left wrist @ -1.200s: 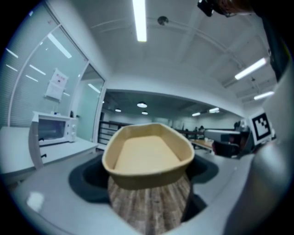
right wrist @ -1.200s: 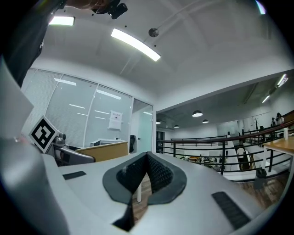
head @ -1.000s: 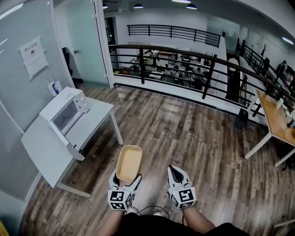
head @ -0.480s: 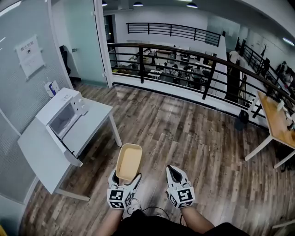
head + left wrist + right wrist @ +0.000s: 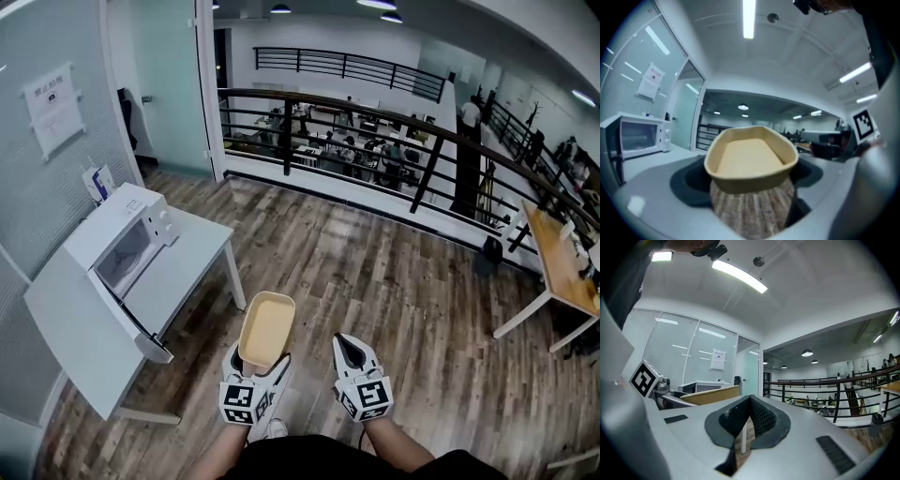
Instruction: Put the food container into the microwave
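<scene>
A tan, empty food container (image 5: 265, 329) is carried in the air above the wood floor, its near end clamped in my left gripper (image 5: 254, 375). In the left gripper view the food container (image 5: 751, 157) fills the space between the jaws. The white microwave (image 5: 114, 246) stands on a white table (image 5: 183, 272) at the left, its door hanging open toward me; the microwave (image 5: 633, 136) also shows at the left of the left gripper view. My right gripper (image 5: 351, 352) is shut with nothing in it, beside the left one; its pads (image 5: 761, 419) meet.
A black railing (image 5: 394, 141) crosses the far side of the floor. A wooden table (image 5: 562, 262) stands at the right. A glass wall with a posted sheet (image 5: 52, 108) runs behind the microwave table. Wood floor (image 5: 375, 272) lies between me and the table.
The view has swung and moved a little closer to the microwave table; the container in my left gripper sits slightly higher and farther forward. Both grippers keep their states.
</scene>
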`<action>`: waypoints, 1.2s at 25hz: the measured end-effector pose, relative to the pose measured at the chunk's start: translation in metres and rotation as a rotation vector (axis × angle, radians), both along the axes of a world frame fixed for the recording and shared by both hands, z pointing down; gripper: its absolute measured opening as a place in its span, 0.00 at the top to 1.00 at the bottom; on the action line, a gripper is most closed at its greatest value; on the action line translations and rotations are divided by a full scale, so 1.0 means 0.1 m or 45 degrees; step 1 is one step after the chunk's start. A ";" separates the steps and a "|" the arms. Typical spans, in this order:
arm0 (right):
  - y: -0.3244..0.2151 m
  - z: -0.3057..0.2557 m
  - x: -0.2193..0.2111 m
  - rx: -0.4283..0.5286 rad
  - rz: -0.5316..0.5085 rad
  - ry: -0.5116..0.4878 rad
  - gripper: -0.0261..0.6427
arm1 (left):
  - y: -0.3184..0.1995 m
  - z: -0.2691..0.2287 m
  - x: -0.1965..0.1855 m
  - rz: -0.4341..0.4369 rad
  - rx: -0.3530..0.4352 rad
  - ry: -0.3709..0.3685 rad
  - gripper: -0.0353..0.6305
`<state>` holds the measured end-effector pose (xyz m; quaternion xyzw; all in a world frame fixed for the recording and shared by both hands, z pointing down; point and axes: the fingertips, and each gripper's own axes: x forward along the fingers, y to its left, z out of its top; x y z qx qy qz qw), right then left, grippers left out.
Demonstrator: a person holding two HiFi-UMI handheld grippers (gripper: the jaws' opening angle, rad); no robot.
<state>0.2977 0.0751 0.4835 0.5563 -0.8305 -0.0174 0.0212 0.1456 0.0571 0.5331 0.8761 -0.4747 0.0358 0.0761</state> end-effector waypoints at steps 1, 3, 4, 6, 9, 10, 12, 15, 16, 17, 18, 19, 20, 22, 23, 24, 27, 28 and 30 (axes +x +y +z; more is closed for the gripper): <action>-0.07 -0.01 -0.06 -0.001 0.003 -0.001 0.95 | -0.06 0.00 -0.04 0.008 -0.001 0.002 0.20; -0.18 -0.04 -0.17 -0.002 0.008 -0.002 0.95 | -0.15 0.00 -0.11 0.027 0.000 0.002 0.20; -0.24 -0.05 -0.22 -0.002 0.010 0.000 0.95 | -0.20 0.01 -0.15 0.035 0.001 0.000 0.20; -0.33 -0.06 -0.33 -0.005 0.009 0.009 0.95 | -0.29 0.04 -0.22 0.045 -0.005 -0.001 0.20; -0.43 -0.05 -0.44 -0.015 0.000 0.031 0.95 | -0.39 0.08 -0.28 0.046 -0.014 -0.001 0.20; -0.46 -0.05 -0.45 -0.019 0.000 0.035 0.95 | -0.42 0.09 -0.28 0.049 -0.013 -0.001 0.20; -0.54 -0.04 -0.45 -0.026 0.006 0.037 0.95 | -0.47 0.10 -0.28 0.055 -0.015 0.003 0.20; -0.66 0.01 -0.47 -0.039 0.014 0.038 0.95 | -0.57 0.14 -0.29 0.059 -0.024 0.014 0.20; -0.72 0.02 -0.48 -0.042 0.013 0.038 0.95 | -0.62 0.14 -0.29 0.057 -0.024 0.015 0.20; -0.77 0.03 -0.49 -0.044 0.009 0.038 0.95 | -0.66 0.14 -0.31 0.052 -0.022 0.016 0.20; -0.83 0.03 -0.51 -0.044 0.001 0.037 0.95 | -0.71 0.13 -0.32 0.042 -0.019 0.016 0.20; -0.89 0.03 -0.52 -0.043 -0.009 0.037 0.95 | -0.77 0.12 -0.34 0.028 -0.017 0.017 0.20; -0.96 0.04 -0.54 -0.042 -0.020 0.036 0.95 | -0.82 0.12 -0.36 0.013 -0.015 0.017 0.20; -1.12 0.04 -0.57 -0.037 -0.044 0.032 0.95 | -0.96 0.12 -0.41 -0.018 -0.011 0.014 0.20; -1.21 0.04 -0.59 -0.035 -0.056 0.027 0.95 | -1.04 0.12 -0.43 -0.032 -0.010 0.011 0.20; -1.32 0.04 -0.60 -0.034 -0.068 0.021 0.95 | -1.11 0.11 -0.45 -0.047 -0.011 0.008 0.20; -1.65 0.04 -0.64 -0.035 -0.114 0.011 0.95 | -1.34 0.09 -0.52 -0.104 -0.015 -0.002 0.20; -1.76 0.03 -0.66 -0.035 -0.133 0.007 0.95 | -1.42 0.09 -0.55 -0.128 -0.017 -0.005 0.20; -1.97 0.03 -0.71 -0.034 -0.178 -0.002 0.95 | -1.57 0.09 -0.61 -0.182 -0.019 -0.012 0.20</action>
